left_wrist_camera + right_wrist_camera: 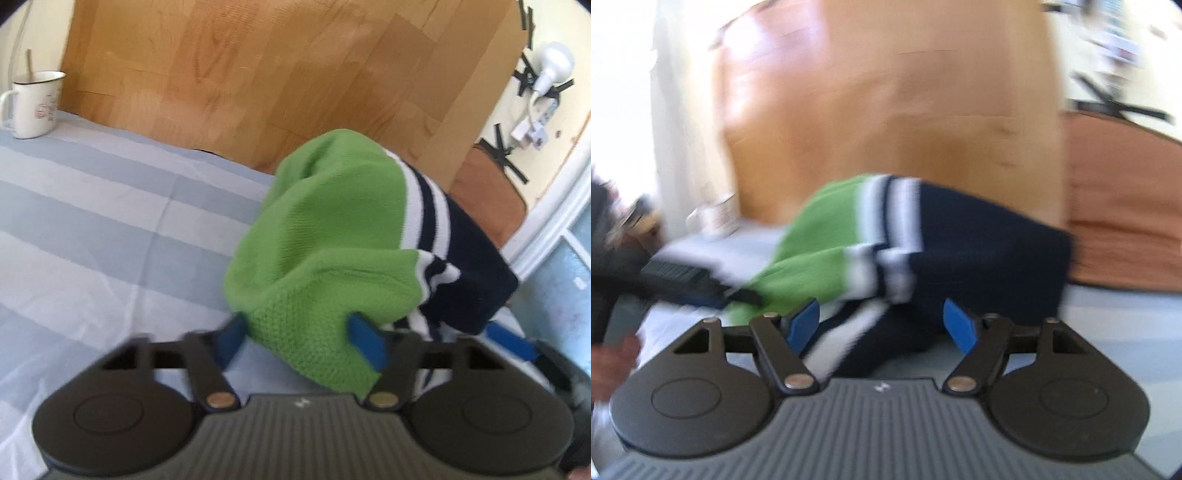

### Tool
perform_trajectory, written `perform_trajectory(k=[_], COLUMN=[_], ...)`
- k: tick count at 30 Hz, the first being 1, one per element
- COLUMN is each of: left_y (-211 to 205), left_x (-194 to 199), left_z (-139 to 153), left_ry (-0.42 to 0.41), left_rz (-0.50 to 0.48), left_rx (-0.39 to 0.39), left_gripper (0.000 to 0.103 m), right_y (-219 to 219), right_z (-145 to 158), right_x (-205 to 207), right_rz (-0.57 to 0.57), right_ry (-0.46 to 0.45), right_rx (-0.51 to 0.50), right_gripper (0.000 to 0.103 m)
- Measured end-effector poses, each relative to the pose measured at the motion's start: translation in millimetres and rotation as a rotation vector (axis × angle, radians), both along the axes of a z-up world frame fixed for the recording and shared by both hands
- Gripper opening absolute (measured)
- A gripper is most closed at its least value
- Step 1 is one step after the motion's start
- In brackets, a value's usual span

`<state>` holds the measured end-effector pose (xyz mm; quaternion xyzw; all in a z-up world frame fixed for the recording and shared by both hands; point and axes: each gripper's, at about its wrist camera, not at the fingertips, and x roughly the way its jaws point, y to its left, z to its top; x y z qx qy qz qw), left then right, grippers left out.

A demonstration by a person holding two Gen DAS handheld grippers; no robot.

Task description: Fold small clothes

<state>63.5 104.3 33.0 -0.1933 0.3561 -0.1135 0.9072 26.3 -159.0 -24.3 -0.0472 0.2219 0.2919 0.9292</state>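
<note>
The little sweater (pixel 332 236), green with dark blue and white stripes, is bunched up above the striped cloth (pixel 92 206). Its green part is seen between the wide-apart jaws of the left gripper (pixel 301 341). Its dark blue part is seen between the wide-apart jaws of the right gripper (pixel 882 328). Whether it is pinched cannot be told. A mug (pixel 33 105) is seen far off.

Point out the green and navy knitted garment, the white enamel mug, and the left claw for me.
green and navy knitted garment (pixel 332 236): left wrist view, green knit body.
white enamel mug (pixel 35 107): left wrist view, mug wall.
left claw (pixel 301 341): left wrist view, midway between fingertips.
</note>
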Motion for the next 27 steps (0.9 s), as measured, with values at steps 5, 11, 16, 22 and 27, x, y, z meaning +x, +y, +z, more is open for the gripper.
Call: perform_trajectory(k=[5, 11, 16, 22, 27], left_y=[-9, -21, -18, -7, 9], left_x=[-3, -22, -27, -44, -54], left_z=[10, 36, 45, 53, 56], left_ry=[-0.037, -0.121, -0.163, -0.238, -0.265], left_rz=[-0.081, -0.156, -0.162, -0.112, -0.054], left_rx=[-0.005, -0.016, -0.006, 0.015, 0.056], left_gripper=[0.013, 0.013, 0.022, 0.042, 0.046], right_y=[55, 82, 68, 56, 48], right_z=[-18, -13, 3, 12, 18], right_x=[-24, -12, 14, 16, 25], right_rz=[0.118, 0.082, 0.101, 0.081, 0.049], right_ry=[-0.189, -0.282, -0.092, -0.027, 0.029], right_rx=[-0.244, -0.231, -0.113, -0.084, -0.011], right_gripper=[0.087, 0.071, 0.022, 0.020, 0.018])
